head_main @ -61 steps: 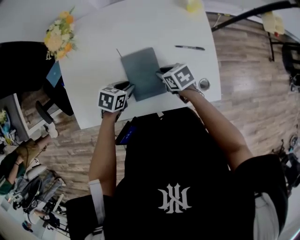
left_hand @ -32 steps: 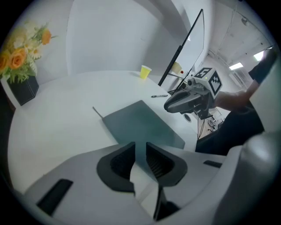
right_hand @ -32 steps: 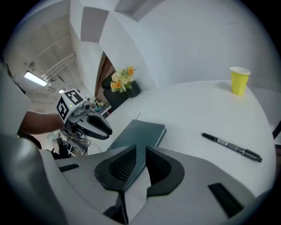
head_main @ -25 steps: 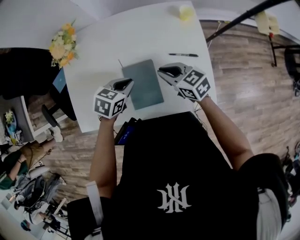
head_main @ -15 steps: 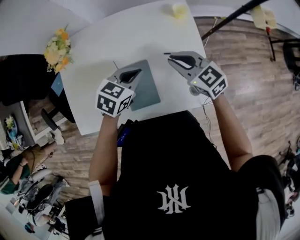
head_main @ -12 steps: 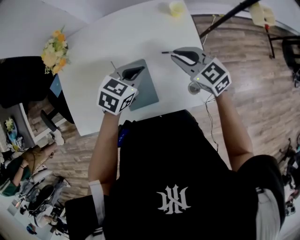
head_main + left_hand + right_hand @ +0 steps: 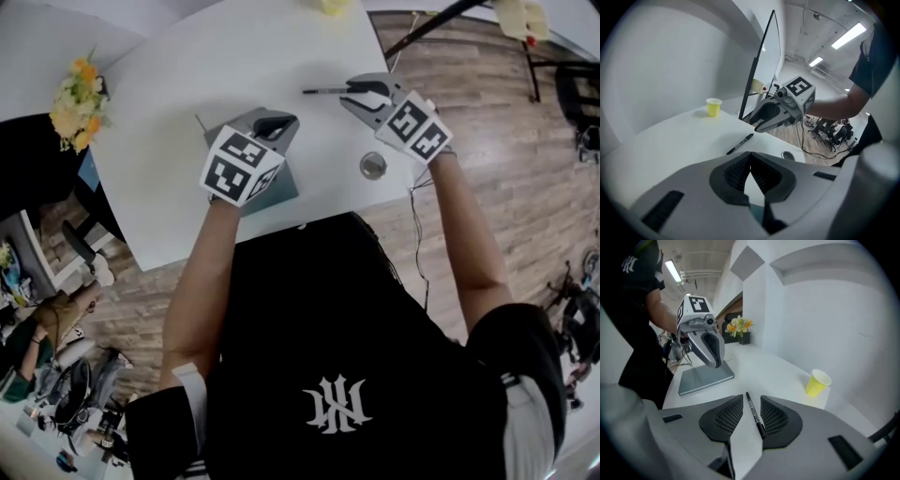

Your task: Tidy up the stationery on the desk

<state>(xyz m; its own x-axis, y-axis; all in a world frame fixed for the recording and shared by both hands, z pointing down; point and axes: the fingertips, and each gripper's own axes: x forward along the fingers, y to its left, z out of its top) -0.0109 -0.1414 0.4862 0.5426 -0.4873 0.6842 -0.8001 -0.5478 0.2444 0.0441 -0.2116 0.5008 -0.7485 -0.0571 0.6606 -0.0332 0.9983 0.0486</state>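
A black pen [image 7: 321, 91] lies on the white desk [image 7: 187, 84] at the far right. My right gripper [image 7: 362, 91] is open and low over the desk, and the pen [image 7: 754, 413] lies lengthwise between its two pads without being squeezed. A grey-teal notebook [image 7: 284, 185] lies flat near the desk's front edge. My left gripper [image 7: 280, 123] hovers over it, shut with nothing between its fingers. From the left gripper view [image 7: 750, 157] the pen [image 7: 739, 144] and the right gripper [image 7: 776, 115] show ahead. The notebook [image 7: 705, 377] lies left of the pen.
A yellow paper cup [image 7: 333, 6] stands at the desk's far edge. Flowers [image 7: 73, 94] sit off the left corner. A round metal cable hole [image 7: 373, 166] is near the front right corner. A black stand pole [image 7: 757, 70] rises beyond the desk's right edge.
Both grippers left the notebook's sides. The right one swung forward and right to the pen, now between its jaws. The left one rose and moved over the notebook.
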